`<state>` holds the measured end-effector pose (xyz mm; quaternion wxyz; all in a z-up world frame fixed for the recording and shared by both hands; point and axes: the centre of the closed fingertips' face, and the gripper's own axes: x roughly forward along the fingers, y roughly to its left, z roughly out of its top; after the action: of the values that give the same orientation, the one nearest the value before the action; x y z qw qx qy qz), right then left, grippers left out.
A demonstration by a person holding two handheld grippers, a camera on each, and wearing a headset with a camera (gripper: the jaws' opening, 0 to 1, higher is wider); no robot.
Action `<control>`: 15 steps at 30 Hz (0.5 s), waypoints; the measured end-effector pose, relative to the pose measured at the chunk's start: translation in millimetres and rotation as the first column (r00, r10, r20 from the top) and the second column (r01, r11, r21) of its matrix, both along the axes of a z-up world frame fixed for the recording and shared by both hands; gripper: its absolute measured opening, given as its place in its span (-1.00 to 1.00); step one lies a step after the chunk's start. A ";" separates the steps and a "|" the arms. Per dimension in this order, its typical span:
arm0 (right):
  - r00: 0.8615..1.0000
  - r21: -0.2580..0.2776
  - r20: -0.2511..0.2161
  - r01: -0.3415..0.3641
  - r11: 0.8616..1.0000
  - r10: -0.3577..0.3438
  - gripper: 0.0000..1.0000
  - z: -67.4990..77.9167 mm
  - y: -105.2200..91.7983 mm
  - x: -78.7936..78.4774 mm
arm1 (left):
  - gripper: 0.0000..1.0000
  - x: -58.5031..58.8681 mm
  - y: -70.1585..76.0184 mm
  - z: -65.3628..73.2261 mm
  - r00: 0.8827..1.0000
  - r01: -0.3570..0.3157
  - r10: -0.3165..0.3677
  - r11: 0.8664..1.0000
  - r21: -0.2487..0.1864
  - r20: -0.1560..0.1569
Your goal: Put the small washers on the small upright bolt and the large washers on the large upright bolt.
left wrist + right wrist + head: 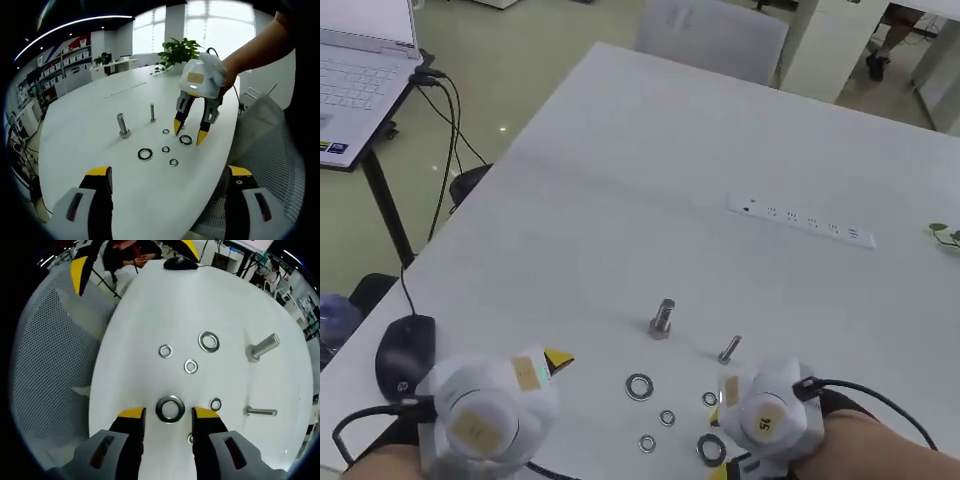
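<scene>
Pickup: right gripper, fingers open, straddles large washer, bottom centre; left gripper open, empty. Next: pinch, carry to large bolt.

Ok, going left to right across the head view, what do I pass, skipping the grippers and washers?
Mouse → large bolt → small bolt → leaves. The laptop and power strip overlap these, so they are left out.

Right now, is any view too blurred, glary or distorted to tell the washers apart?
Head view: even light, slightly soft, washers tiny but distinguishable. Left gripper view: windows blown out, fisheye bows the table. Right gripper view: sharpest, large washer crisp between the fingers.
</scene>
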<state>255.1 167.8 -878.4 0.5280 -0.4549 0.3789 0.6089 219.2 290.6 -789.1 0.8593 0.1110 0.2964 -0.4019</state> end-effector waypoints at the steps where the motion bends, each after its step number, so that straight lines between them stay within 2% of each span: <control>1: 1.000 -0.003 -0.002 0.005 1.000 -0.005 -0.24 -0.1 -0.4 -0.1 | 0.87 0.5 0.0 0.0 1.000 -0.001 0.001 1.000 -0.001 0.002; 4: 1.000 -0.006 -0.024 0.005 1.000 -0.005 -0.29 -0.6 -0.6 -3.8 | 0.87 3.1 0.1 -3.5 1.000 -0.002 0.002 1.000 0.002 0.005; 15: 1.000 -0.033 -0.013 -0.006 0.999 0.006 -0.37 -0.2 -0.2 0.6 | 0.86 5.8 8.1 -12.8 1.000 0.002 -0.002 0.999 0.054 0.005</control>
<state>255.8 167.6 -878.6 0.5162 -0.4605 0.3909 0.6072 224.9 298.7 -802.0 0.8563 0.1354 0.3047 -0.3944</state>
